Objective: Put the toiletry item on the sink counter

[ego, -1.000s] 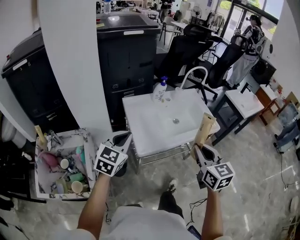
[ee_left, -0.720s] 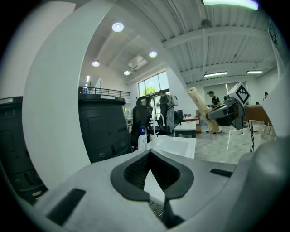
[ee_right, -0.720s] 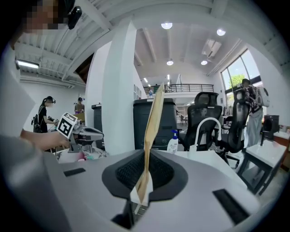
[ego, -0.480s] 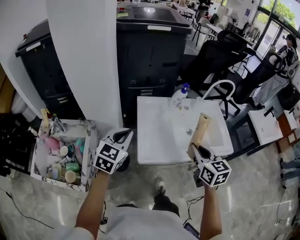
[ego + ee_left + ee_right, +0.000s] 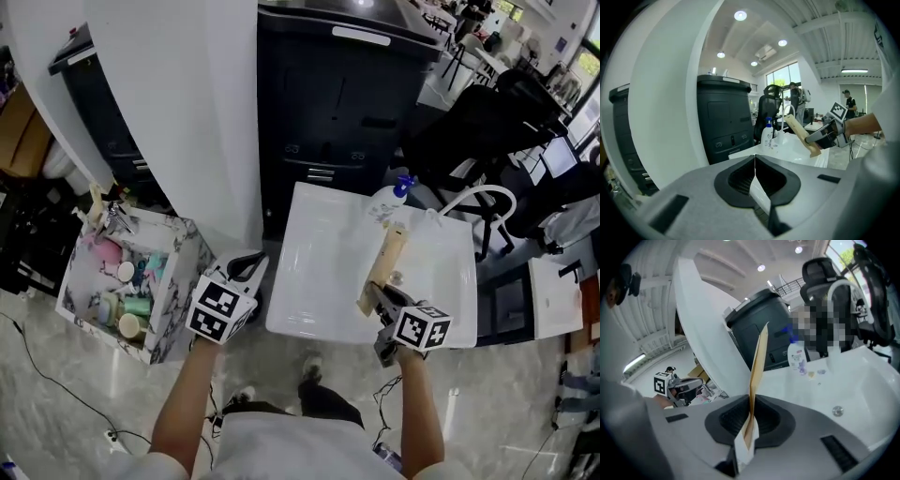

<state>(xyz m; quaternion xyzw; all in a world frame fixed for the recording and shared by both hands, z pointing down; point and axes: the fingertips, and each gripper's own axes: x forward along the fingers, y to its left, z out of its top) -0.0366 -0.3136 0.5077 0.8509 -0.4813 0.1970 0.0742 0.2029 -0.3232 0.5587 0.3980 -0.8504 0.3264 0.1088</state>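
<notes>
Between my right gripper's (image 5: 751,416) pads: long flat tan paper toiletry pack (image 5: 757,366), pinched at its lower end and upright, likely to clear the rim. Left gripper (image 5: 754,171) is pressed together, empty and idle beside the white sink counter (image 5: 319,272). A second ago the pack was off the counter's front corner; now it hangs above the counter.

White sink counter (image 5: 319,281): pump bottle (image 5: 389,199) stands upright at its back edge, near the curved faucet (image 5: 473,199). Glossy floor (image 5: 84,394) carries an open box (image 5: 181,281) of toiletries, left of the counter.
</notes>
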